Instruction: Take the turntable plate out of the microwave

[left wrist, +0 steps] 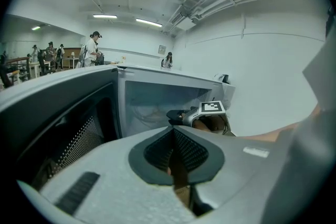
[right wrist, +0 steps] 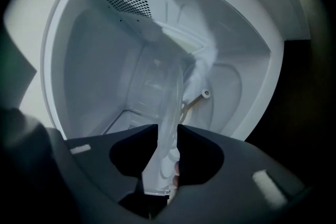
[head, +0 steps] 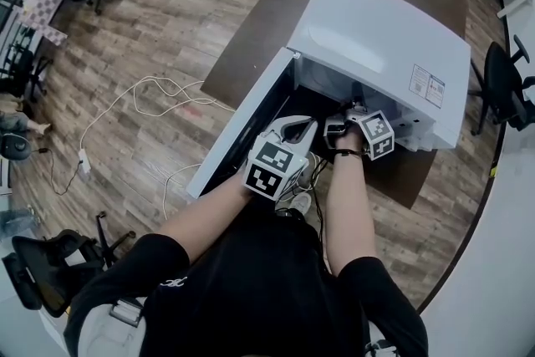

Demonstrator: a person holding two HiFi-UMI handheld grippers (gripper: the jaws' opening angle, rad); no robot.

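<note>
- The main hazard: the turntable plate (right wrist: 170, 97), clear glass, is held by one edge only. The right gripper (right wrist: 168, 131) has its jaws clamped on the rim. Slick glass hanging from so narrow a bite could pivot or slide free and break on the cavity floor.
- A lesser hazard: the plate is not yet out. It sits tipped inside the microwave (head: 376, 38), seen edge-on in the right gripper view. Drawn out at that slant, it could clip the frame of the opening or the door (head: 234, 134).
- Smaller again: the left gripper (left wrist: 173, 131) hangs outside the opening, jaws pressed together on nothing. If the glass slips, nothing else is under it to catch it.
- The count, largest first: one dark table (head: 267, 29), with one white microwave standing on it.
- One door, swung wide (to the left in the head view).
- One plate, inside the cavity.
- Two grippers, the right one reaching into the cavity and the left one just outside it.
- One small roller (right wrist: 206, 94) on its arm, uncovered near the raised plate. A dropped rim could strike it.
</note>
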